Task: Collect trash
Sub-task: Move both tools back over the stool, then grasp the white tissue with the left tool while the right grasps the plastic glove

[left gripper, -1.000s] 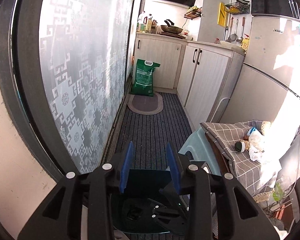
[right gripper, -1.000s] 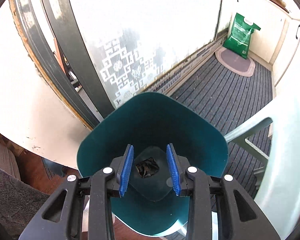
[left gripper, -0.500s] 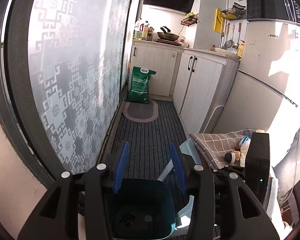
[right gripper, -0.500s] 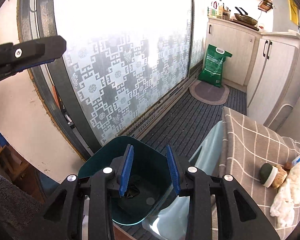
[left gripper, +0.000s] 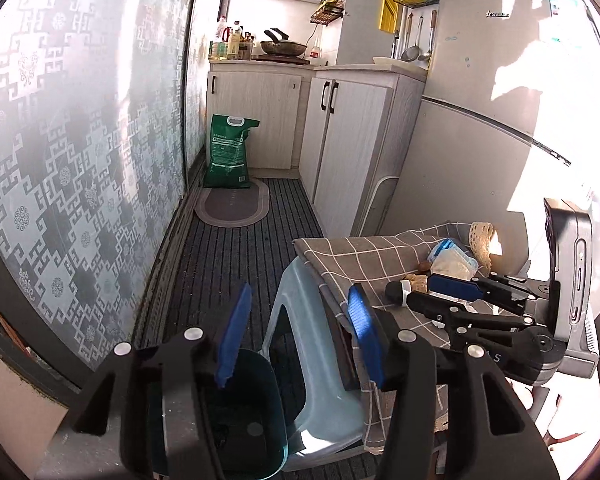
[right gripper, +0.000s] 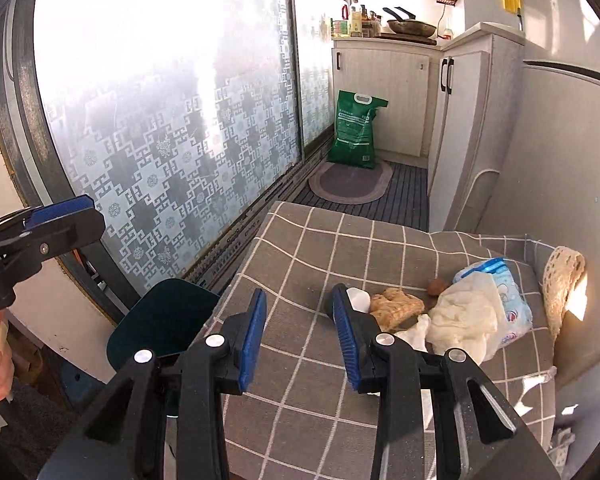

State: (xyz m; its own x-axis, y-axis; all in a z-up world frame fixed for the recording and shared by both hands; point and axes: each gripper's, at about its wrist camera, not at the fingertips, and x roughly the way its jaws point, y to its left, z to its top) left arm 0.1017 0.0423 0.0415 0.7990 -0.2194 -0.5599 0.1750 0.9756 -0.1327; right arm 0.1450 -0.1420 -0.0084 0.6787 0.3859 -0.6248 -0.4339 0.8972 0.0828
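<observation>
A teal trash bin [left gripper: 236, 420] stands on the floor beside a pale blue stool [left gripper: 312, 360]; it also shows in the right wrist view [right gripper: 160, 320]. Trash lies on the grey checked cloth [right gripper: 320, 248]: a dark bottle with white cap [right gripper: 356, 300], a brown crust [right gripper: 396, 308], crumpled white tissue [right gripper: 464, 320] and a blue-white packet [right gripper: 500, 292]. My right gripper [right gripper: 300, 332] is open and empty, just short of the bottle. My left gripper [left gripper: 296, 328] is open and empty above the bin.
A frosted patterned sliding door [left gripper: 80, 160] runs along the left. A green sack [left gripper: 228, 152] and an oval mat [left gripper: 232, 208] lie at the far end by white cabinets [left gripper: 340, 140]. A fridge [left gripper: 480, 120] stands right of the cloth-covered table.
Both grippers have risen from the bin and swung right. The right gripper now hovers over the cloth near the trash pile; its jaws have opened wider. The left jaws have also widened.
</observation>
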